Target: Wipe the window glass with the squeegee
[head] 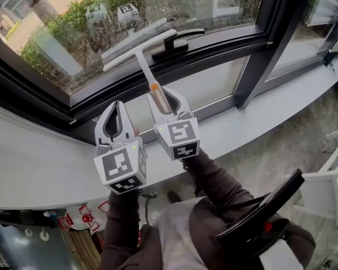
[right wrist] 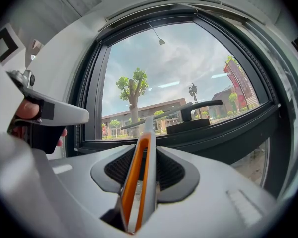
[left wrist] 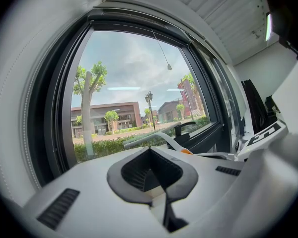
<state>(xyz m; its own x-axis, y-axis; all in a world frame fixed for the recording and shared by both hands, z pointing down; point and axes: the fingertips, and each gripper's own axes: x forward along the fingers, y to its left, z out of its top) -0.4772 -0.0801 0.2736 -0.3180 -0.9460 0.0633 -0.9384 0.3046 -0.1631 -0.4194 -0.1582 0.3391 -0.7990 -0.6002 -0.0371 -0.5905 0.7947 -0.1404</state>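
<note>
Your right hand-held gripper (head: 165, 98) is clamped on the handle of the squeegee (head: 139, 50) at frame centre, blade up by the window glass (head: 73, 32). Your left hand-held gripper (head: 116, 107), lower left, has its jaws together on nothing.

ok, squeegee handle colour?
The squeegee handle is pale grey with an orange stripe, clearest in the right gripper view.
</note>
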